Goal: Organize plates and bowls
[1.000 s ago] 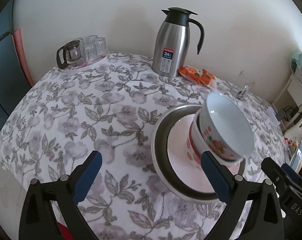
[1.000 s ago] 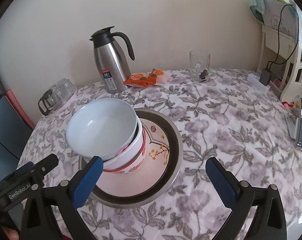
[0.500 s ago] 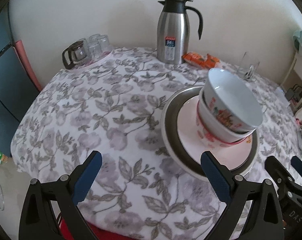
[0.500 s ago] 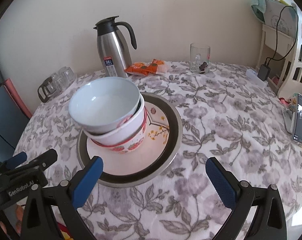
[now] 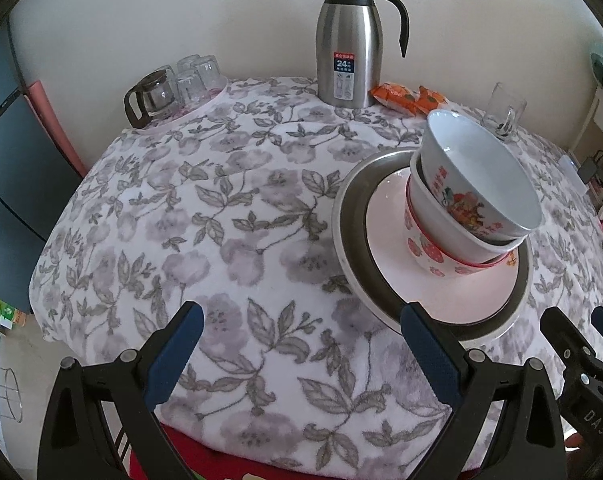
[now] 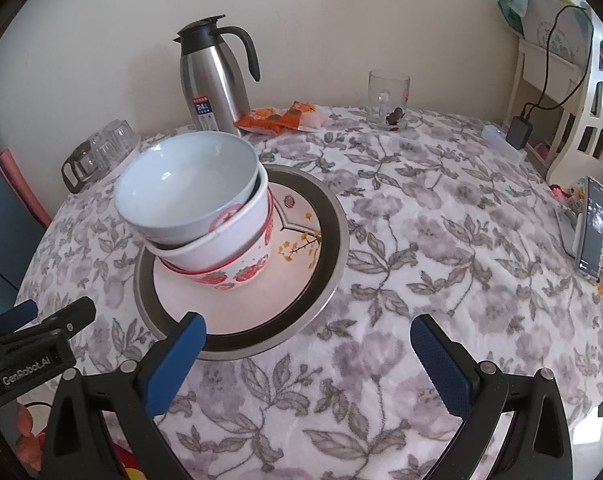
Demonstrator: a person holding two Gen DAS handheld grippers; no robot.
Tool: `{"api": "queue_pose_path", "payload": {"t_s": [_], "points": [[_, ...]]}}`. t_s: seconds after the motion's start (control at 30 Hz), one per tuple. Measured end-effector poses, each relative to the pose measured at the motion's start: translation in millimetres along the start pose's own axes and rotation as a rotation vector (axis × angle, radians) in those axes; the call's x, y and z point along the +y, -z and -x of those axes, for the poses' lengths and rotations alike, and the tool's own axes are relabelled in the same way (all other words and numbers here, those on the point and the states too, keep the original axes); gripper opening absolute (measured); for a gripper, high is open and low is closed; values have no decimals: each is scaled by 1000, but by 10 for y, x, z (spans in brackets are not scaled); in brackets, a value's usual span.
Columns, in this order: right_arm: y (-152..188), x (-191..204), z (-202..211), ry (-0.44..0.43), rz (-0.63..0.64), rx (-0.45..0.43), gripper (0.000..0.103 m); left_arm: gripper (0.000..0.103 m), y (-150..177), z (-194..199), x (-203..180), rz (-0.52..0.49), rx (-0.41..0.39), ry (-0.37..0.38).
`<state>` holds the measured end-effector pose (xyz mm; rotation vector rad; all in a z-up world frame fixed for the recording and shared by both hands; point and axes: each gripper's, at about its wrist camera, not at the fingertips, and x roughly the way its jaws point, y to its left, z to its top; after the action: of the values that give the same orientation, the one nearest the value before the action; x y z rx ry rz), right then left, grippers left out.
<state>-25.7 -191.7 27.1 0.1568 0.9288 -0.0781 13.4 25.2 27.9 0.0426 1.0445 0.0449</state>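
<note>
Both units stand off the near edge of the round worktop [image 5: 229, 216], which is covered by a grey floral cloth. The left hand-held gripper [image 5: 301, 344] has its jaws spread wide with nothing between them; its right fingertip overlaps the near rim of the dishes in the left wrist view, but contact cannot be confirmed. The right hand-held gripper [image 6: 309, 346] is likewise spread wide and carries nothing. The dishes are gathered in one stack right of centre on the worktop: a dark-rimmed metal plate [image 5: 351, 240] at the bottom, a pink plate [image 5: 385, 256] lying on it, a strawberry-patterned bowl [image 6: 237, 276] on that, a white bowl [image 6: 225, 240] nested inside, and a white bowl with a printed picture [image 5: 481, 172] on top, seated tilted rather than level. At the far edge stand a steel thermos jug [image 5: 349, 64], orange snack packets [image 6: 279, 116], a glass mug [image 6: 387, 98], and a tray of upturned glasses with a small glass pot [image 5: 173, 84]. A phone [image 6: 591, 232] leans at the right side.
</note>
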Motion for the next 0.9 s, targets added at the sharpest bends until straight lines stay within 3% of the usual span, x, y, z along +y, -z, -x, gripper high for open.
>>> {"api": "queue_pose_path", "payload": {"t_s": [0.9], "points": [[3, -69, -16, 19, -19, 13, 103, 99, -6, -55, -2, 0, 26, 17]]}}
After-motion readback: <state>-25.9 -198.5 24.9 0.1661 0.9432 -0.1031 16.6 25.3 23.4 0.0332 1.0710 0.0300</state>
